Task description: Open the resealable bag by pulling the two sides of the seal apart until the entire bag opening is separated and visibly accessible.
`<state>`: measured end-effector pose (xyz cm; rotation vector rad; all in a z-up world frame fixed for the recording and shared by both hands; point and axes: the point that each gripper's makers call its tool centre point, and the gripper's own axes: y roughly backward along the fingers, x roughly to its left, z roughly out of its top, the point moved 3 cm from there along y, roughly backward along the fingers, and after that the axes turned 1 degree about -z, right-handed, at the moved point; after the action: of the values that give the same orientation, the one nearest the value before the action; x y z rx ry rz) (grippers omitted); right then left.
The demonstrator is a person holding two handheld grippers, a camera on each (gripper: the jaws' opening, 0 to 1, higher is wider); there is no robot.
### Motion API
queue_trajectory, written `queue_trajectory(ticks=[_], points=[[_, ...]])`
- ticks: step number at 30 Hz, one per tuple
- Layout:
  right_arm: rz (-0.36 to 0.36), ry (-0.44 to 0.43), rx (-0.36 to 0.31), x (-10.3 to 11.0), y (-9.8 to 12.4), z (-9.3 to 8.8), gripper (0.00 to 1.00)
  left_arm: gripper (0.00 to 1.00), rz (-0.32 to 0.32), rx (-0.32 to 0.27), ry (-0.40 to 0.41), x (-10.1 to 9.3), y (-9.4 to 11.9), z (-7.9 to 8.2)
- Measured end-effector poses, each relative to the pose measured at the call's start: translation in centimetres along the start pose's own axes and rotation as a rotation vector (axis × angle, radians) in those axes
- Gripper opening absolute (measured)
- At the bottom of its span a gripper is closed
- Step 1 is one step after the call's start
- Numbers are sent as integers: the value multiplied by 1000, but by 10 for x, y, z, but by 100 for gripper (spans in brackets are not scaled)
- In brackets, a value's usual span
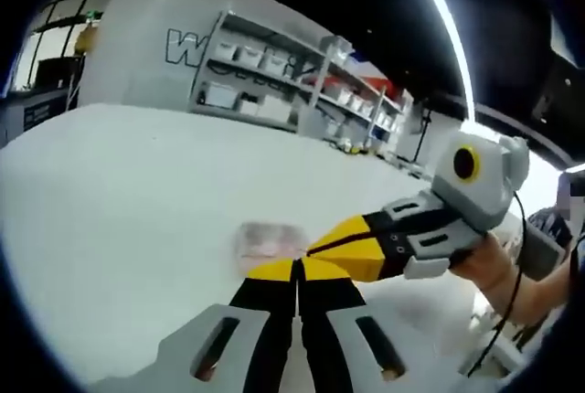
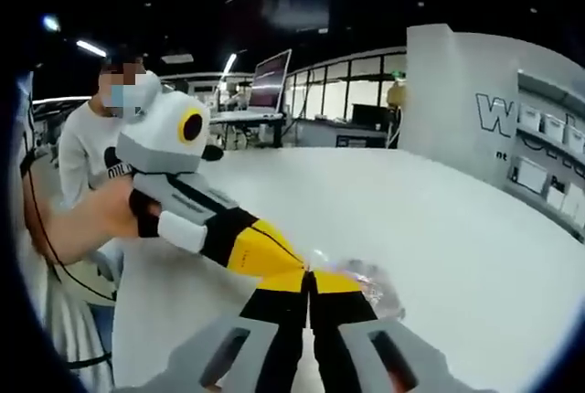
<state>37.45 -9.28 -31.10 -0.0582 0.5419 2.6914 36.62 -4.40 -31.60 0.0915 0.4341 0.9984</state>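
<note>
In the left gripper view, the left gripper rises from the bottom centre with its yellow-tipped jaws pressed together, pinched on the near edge of the resealable bag, a clear, faintly pinkish pouch lying flat on the white table at centre frame. The right gripper enters from the right, held by a hand, its jaws also closed on the same edge of the bag, tips just beside the left pair.

In the right gripper view, the right gripper comes up from the bottom centre, jaws shut on the bag, which shows as crumpled clear film just right of the tips. The left gripper reaches in from the left, tips meeting there.

The table stretches bare around the bag on all sides, its far edge well apart. Shelving with bins stands beyond the table in the upper centre of the left gripper view.
</note>
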Motion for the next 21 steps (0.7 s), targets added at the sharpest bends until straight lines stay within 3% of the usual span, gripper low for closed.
queue_trajectory(ticks=[8, 17, 21], points=[[51, 72, 55, 3, -4, -5, 0, 0, 25, 37, -140, -2, 1, -4], [54, 94, 67, 3, -5, -7, 0, 1, 20, 44, -141, -1, 2, -4], [49, 84, 49, 2, -5, -7, 0, 2, 24, 12, -81, 1, 1, -3]])
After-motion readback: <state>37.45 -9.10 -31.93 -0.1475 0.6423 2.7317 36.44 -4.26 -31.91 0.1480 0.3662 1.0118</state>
